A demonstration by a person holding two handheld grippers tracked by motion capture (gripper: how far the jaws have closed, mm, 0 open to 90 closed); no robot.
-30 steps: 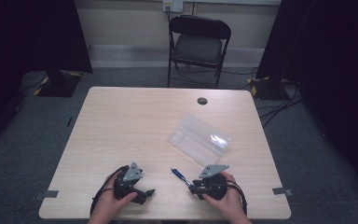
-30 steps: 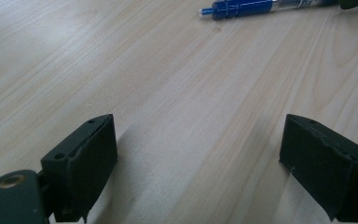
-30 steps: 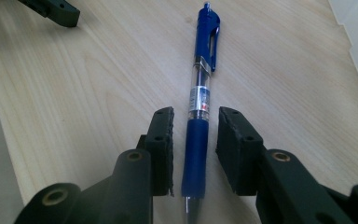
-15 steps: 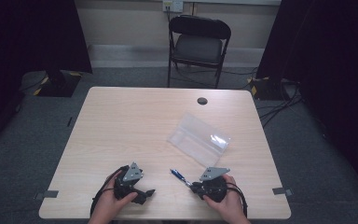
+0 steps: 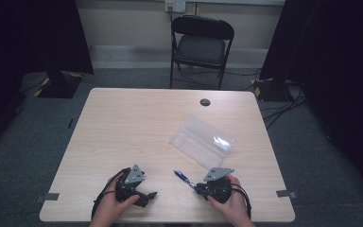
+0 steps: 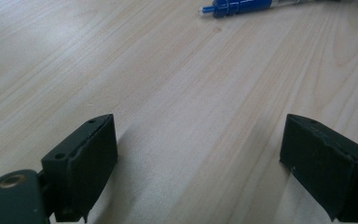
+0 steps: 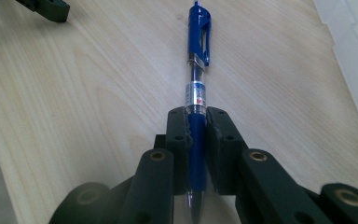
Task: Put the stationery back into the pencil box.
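Observation:
A blue click pen with a clear barrel is clamped between the jaws of my right gripper, which is shut on its blue grip end; the clip end points away over the table. In the high view the pen juts up-left from the right gripper near the table's front edge. My left gripper rests low at the front left, open, with nothing between its pads. The pen's clip end shows at the top of the left gripper view.
A clear plastic bag or sleeve lies right of the table's middle, its edge showing in the right gripper view. A black cable grommet sits near the far edge. A black folding chair stands behind the table.
The right gripper with the pen has edged slightly toward the front edge. The left gripper has stayed in place.

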